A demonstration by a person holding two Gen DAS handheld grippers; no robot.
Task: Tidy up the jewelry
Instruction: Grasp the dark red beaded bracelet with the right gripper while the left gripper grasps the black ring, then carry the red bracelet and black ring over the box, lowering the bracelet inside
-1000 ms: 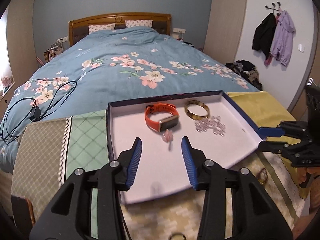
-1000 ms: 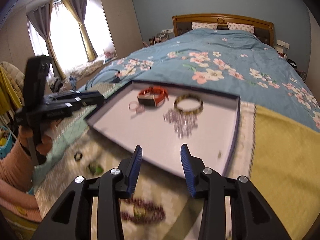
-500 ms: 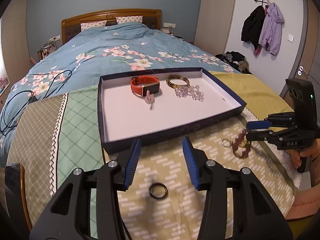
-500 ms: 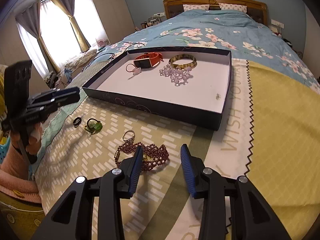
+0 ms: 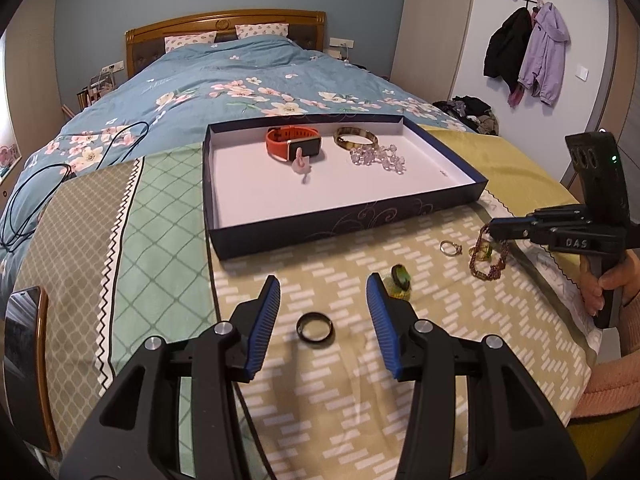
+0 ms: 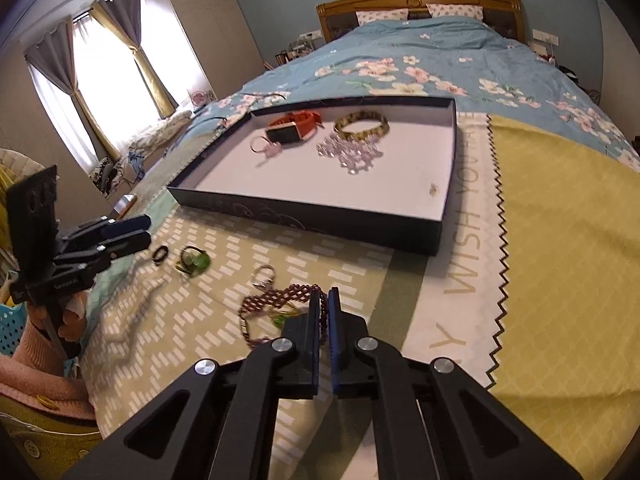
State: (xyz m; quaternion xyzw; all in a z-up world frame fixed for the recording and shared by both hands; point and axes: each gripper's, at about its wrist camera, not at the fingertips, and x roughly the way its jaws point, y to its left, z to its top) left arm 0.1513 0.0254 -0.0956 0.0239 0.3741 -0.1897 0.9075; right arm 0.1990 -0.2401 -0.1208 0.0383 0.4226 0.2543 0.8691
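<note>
A dark blue tray (image 5: pixel 360 220) (image 6: pixel 320 216) on the cloth holds an orange watch (image 5: pixel 292 144), a pink ring (image 5: pixel 301 164), a bangle (image 5: pixel 354 138) and clear beads (image 5: pixel 378 156). My left gripper (image 5: pixel 322 304) is open just above a black ring (image 5: pixel 315 325) that lies on the cloth between its fingers. A green ring (image 5: pixel 400 278) lies beside its right finger. My right gripper (image 6: pixel 325 308) is shut on a maroon beaded bracelet (image 6: pixel 280 300) that rests on the cloth. A silver ring (image 6: pixel 264 274) lies just beyond it.
The cloths cover a table at the foot of a bed with a blue floral quilt (image 5: pixel 240 80). A phone (image 5: pixel 24 364) lies at the left edge. Black cables (image 5: pixel 36 184) trail over the quilt. Coats (image 5: pixel 528 52) hang on the right wall.
Both grippers pulled back from the tray and came down to the cloth. The left one now straddles the black ring. The right one has closed on the maroon bracelet.
</note>
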